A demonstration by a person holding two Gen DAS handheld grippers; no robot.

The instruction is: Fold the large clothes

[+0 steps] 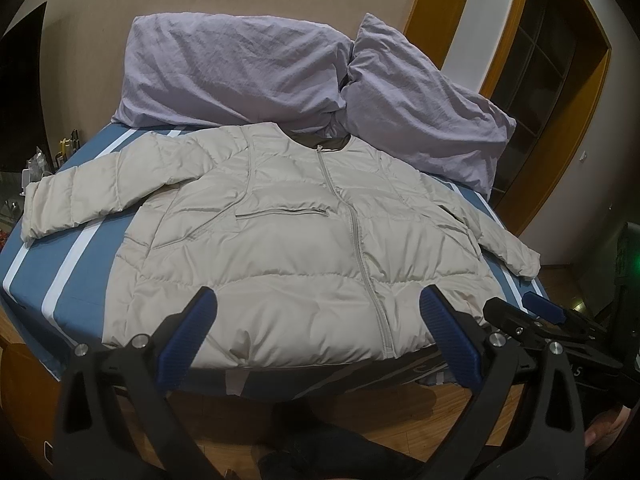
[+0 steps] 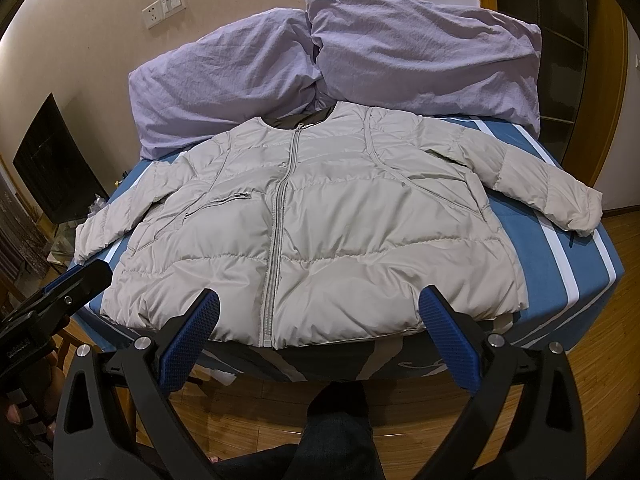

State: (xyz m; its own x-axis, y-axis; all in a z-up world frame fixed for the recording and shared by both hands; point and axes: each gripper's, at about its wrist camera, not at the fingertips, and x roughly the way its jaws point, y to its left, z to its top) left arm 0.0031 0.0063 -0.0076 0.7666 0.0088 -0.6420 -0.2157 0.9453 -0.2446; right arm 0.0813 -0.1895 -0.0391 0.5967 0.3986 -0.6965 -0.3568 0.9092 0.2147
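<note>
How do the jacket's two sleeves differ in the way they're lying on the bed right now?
The left-hand sleeve stretches out from the body, leaving a wedge of blue striped bedding between them; the right-hand sleeve angles down closer alongside the body. The left-hand sleeve's cuff reaches the bed's side edge; the right-hand sleeve's cuff ends short of the foot corner. Both are the same puffy beige, lying flat and unfolded.

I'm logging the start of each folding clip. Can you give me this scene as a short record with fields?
garment: beige puffer jacket, zipped, spread flat front-up, unfolded
sleeves: both spread outward
surface: blue striped bed
behind the collar: two lilac pillows
left gripper: open, holding nothing
right gripper: open, holding nothing
</note>
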